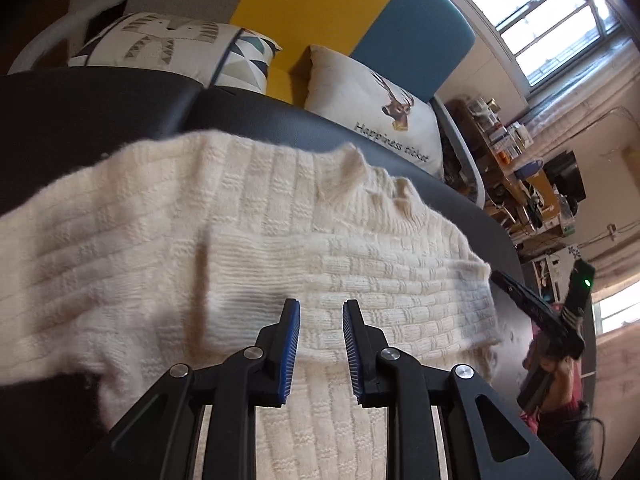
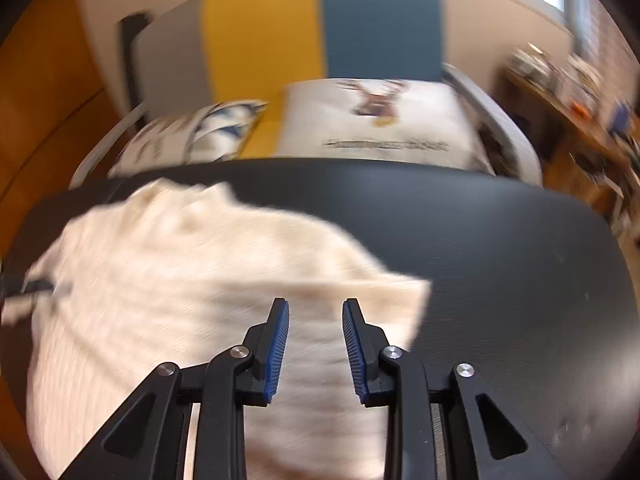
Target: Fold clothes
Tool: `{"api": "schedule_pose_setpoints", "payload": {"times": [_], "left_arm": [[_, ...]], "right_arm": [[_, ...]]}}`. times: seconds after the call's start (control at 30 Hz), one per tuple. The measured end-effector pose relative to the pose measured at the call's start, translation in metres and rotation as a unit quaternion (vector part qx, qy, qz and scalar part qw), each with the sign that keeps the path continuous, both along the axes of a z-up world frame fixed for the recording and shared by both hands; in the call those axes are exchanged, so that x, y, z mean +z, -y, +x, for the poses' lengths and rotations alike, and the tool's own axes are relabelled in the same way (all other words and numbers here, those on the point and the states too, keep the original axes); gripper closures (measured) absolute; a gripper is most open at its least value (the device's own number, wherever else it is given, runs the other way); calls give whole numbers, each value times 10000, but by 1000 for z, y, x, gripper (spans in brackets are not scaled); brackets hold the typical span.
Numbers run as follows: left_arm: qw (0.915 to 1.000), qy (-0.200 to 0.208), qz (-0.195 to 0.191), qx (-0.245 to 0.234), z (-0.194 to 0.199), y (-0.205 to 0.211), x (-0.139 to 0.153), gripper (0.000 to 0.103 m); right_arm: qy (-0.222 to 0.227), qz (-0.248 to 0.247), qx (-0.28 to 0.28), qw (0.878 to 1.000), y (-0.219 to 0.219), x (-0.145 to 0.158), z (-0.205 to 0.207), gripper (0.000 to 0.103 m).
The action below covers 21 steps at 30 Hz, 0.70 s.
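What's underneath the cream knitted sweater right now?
The cream knitted sweater lies on a black table, which shows bare beyond its edges. A folded layer of the sweater covers part of its own body. Whatever else lies under it is hidden.

A cream sweater (image 1: 248,240) in chunky basket-weave knit is lying fuzzy and matt across a dark tabletop (image 2: 500,248), which is looking smooth with a faint sheen. At the bottom of each frame, the left gripper (image 1: 321,344) and right gripper (image 2: 315,344) are showing matt black plastic arms, shiny metal rivets and ridged blue rubbery pads (image 1: 291,352). In the upper middle, a deer-print cushion (image 1: 372,108) is looking like soft woven cloth against a matt fabric chair back (image 1: 320,8).
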<state>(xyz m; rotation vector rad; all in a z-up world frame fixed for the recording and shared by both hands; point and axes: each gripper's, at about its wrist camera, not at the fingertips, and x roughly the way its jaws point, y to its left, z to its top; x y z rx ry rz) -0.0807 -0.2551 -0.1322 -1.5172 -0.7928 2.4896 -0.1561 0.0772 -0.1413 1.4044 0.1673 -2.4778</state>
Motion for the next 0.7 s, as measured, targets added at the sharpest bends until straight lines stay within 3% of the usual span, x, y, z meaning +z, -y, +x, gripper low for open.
{"api": "schedule_pose_setpoints", "payload": {"times": [0.17,0.23,0.33,0.4,0.47,0.53,0.6,0.7], "left_arm": [[9990,420,-36,159,0,10,-25,80],[9991,383,-50,144,2,10,-29,80],[9985,305,281,368,11,23,-19,80],[9959,16,658,624,31,45,0,80],[9868,-288,1237,1005,63,80,17,77],[9724,-505,1578,1640,110,128,26,71],[9584,-622,1678,2221,161,176,30,69],[9280,-676,1606,3293,245,253,27,68]], "right_arm": [[351,133,459,9982,34,-13,19,75],[491,187,642,9966,47,-18,26,75],[462,198,653,9966,54,-17,34,75],[343,-234,631,9971,49,-1,44,75],[268,-714,774,9941,48,13,59,75],[221,-936,944,9909,59,17,75,75],[259,-1023,1075,9886,75,15,90,75],[329,-1158,1263,9847,109,13,113,75]]}}
